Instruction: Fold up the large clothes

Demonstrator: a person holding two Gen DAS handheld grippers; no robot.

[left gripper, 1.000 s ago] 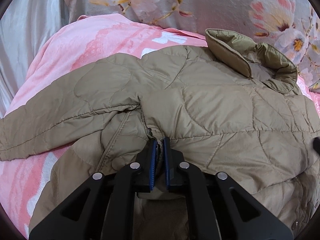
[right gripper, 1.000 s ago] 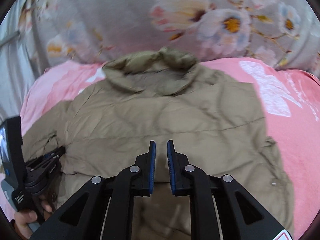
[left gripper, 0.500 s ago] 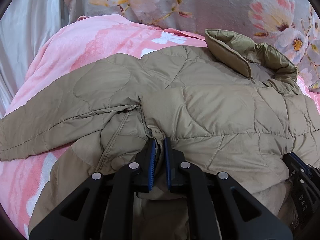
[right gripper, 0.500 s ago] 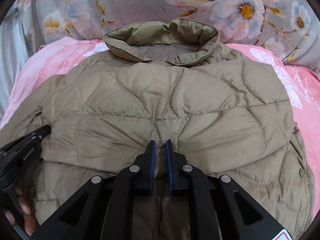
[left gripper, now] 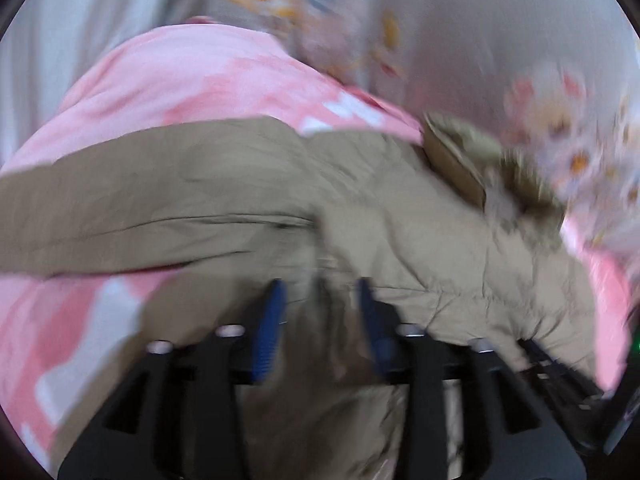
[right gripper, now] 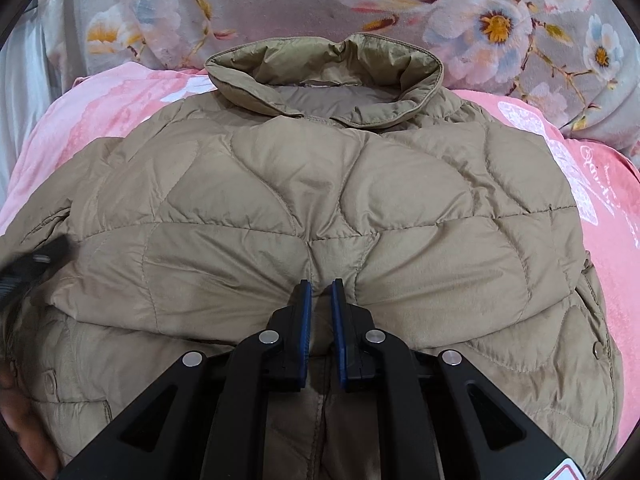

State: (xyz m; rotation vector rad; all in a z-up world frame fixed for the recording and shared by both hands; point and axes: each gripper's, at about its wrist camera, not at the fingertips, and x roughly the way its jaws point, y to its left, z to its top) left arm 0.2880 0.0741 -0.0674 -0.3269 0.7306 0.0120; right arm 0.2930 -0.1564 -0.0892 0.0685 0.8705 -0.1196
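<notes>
A khaki quilted jacket [right gripper: 320, 200] lies folded on a pink blanket [right gripper: 600, 248], collar [right gripper: 324, 80] at the far side. My right gripper [right gripper: 319, 286] is shut on a fold of the jacket's lower edge. The left wrist view is blurred by motion. There my left gripper [left gripper: 320, 292] stands open just above the jacket [left gripper: 400, 216], with one sleeve [left gripper: 120, 208] stretched out to the left. The left gripper also shows as a dark blur at the left edge of the right wrist view [right gripper: 28, 268].
A grey floral blanket [right gripper: 480, 20] lies bunched behind the jacket. A pale curtain or sheet [left gripper: 60, 40] hangs at the far left. The pink blanket [left gripper: 200, 76] shows on both sides of the jacket.
My left gripper has opened and let go of the jacket fold, and is moving quickly. My right gripper has closed on the jacket's lower edge and stays there.
</notes>
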